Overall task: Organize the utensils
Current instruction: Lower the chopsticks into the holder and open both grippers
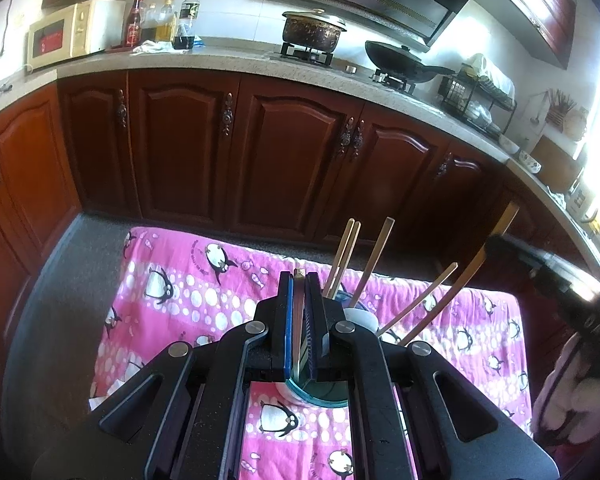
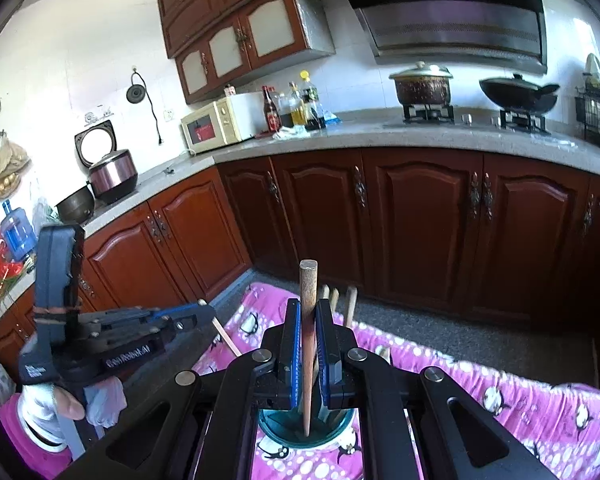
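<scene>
Two hand-held grippers, each clamped on one chopstick: the left [image 1: 299, 320] and the right [image 2: 309, 344] both hold theirs steeply upright, tip over the teal cup [image 2: 307, 432] directly below on the pink-clothed table [image 2: 500, 380]. Straight down next, I'd say.
</scene>
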Demonstrator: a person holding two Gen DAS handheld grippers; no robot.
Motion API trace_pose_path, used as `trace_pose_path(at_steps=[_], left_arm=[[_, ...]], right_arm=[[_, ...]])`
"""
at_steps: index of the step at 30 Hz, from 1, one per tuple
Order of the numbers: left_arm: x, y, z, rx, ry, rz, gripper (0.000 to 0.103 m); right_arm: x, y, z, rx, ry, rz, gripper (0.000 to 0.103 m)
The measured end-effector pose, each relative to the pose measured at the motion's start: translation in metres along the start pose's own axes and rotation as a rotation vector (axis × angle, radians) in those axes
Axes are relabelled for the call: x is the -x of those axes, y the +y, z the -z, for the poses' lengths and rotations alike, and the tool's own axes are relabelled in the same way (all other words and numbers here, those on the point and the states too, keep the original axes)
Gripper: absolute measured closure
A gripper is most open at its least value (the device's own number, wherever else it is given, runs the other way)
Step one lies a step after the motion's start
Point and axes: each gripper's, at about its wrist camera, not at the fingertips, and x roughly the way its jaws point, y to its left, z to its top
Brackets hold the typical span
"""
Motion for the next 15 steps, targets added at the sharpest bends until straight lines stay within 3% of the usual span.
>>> trace_pose_path(at_steps=[9,15], left_arm=[[-0.009,0.007,0.004,0.021,0.020,-0.017,0.099],[-0.015,0.007,0.007,0.028,0.038,-0.018,0.099]], right_arm=[[-0.036,-0.024,0.037,-0.091,0.094,0.028,0.096],[-0.048,-0.034,0.044,-0.131,0.127,0.024,0.097]])
